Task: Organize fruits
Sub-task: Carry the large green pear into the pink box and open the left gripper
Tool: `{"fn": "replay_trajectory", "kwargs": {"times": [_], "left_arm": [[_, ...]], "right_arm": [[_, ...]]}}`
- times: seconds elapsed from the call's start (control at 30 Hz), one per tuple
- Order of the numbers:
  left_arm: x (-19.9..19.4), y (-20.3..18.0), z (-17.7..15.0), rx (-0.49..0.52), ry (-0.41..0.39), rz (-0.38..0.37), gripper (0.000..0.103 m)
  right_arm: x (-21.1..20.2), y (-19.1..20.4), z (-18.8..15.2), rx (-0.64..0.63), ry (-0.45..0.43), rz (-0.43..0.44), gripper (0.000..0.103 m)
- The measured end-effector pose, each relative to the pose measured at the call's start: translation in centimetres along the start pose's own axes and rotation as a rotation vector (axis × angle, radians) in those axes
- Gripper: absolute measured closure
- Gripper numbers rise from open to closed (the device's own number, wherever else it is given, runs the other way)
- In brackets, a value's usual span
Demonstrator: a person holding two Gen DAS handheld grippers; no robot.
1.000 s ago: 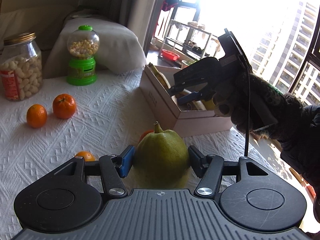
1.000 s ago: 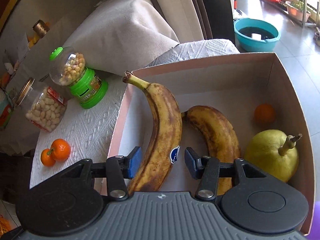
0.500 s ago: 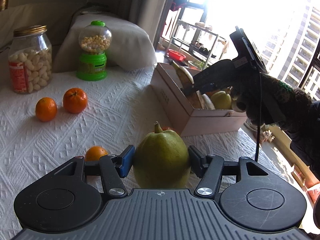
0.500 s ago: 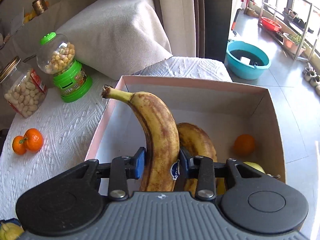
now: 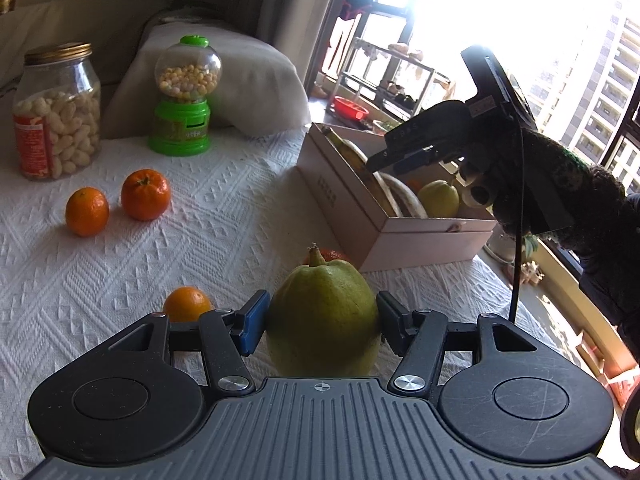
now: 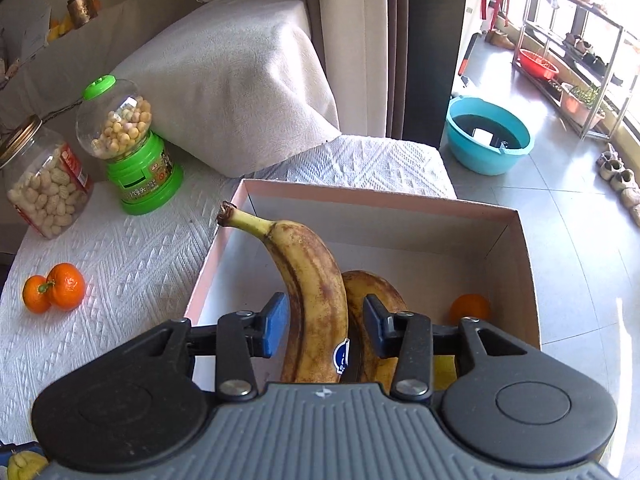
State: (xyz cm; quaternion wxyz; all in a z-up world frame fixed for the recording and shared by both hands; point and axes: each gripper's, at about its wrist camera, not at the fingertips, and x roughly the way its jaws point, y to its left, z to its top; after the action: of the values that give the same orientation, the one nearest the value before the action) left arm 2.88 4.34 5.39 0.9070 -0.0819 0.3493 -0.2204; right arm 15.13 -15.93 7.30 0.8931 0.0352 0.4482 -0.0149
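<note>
My left gripper (image 5: 320, 312) is shut on a green-yellow pear (image 5: 324, 292), held stem up above the white tablecloth. My right gripper (image 6: 324, 320) hangs over the pink cardboard box (image 6: 360, 196), and its jaws are opening. A spotted banana (image 6: 312, 280) stands between the pads, with a gap on its right side. Its stem rises over the box's left wall. Also in the box are a second banana (image 6: 376, 292), a small orange (image 6: 470, 308) and another pear (image 5: 440, 200). The left wrist view shows the right gripper (image 5: 396, 160) in a gloved hand above the box (image 5: 420, 240).
Loose oranges lie on the cloth: two at the left (image 5: 87, 211) (image 5: 145, 194), one by my left finger (image 5: 187, 304), one behind the pear (image 5: 332, 255). A peanut jar (image 5: 56, 112) and a green candy dispenser (image 5: 184, 96) stand at the back. The table edge runs past the box.
The right gripper's jaws closed onto the banana, then parted again. The banana's stem end now stands higher over the box wall. The left view shifted a little; the pear stayed in the jaws.
</note>
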Motion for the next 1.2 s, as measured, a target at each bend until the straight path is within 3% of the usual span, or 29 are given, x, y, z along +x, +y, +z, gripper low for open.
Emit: {"fn": "replay_trajectory", "kwargs": {"times": [0.1, 0.17, 0.4, 0.57, 0.67, 0.83, 0.97, 1.2], "left_arm": [[0.0, 0.0, 0.4, 0.0, -0.013, 0.004, 0.039], [0.0, -0.6, 1.2, 0.024, -0.019, 0.006, 0.039], [1.8, -4.7, 6.2, 0.155, -0.056, -0.034, 0.039], [6.9, -6.9, 11.3, 0.14, -0.001, -0.115, 0.039], [10.7, -7.6, 13.3, 0.113, 0.073, -0.12, 0.039], [14.8, -9.0, 13.0, 0.18, 0.165, 0.021, 0.039], [15.1, -9.3, 11.2, 0.243, 0.216, 0.037, 0.039], [14.3, -10.7, 9.8, 0.324, 0.163, 0.079, 0.039]], "right_arm": [[-2.6, -0.8, -1.4, 0.015, -0.039, 0.033, 0.058], [-4.7, -1.5, -3.3, 0.028, -0.074, 0.077, 0.05], [-10.5, -1.7, -11.3, -0.036, -0.2, 0.158, 0.049], [-11.4, 0.1, -15.8, -0.116, -0.296, 0.15, 0.046], [-10.7, 0.6, -17.5, -0.128, -0.299, 0.177, 0.046], [-9.2, 1.0, -19.4, -0.143, -0.281, 0.178, 0.046], [-8.4, 1.1, -20.4, -0.181, -0.274, 0.151, 0.046], [-7.3, 1.0, -21.1, -0.17, -0.25, 0.155, 0.046]]}}
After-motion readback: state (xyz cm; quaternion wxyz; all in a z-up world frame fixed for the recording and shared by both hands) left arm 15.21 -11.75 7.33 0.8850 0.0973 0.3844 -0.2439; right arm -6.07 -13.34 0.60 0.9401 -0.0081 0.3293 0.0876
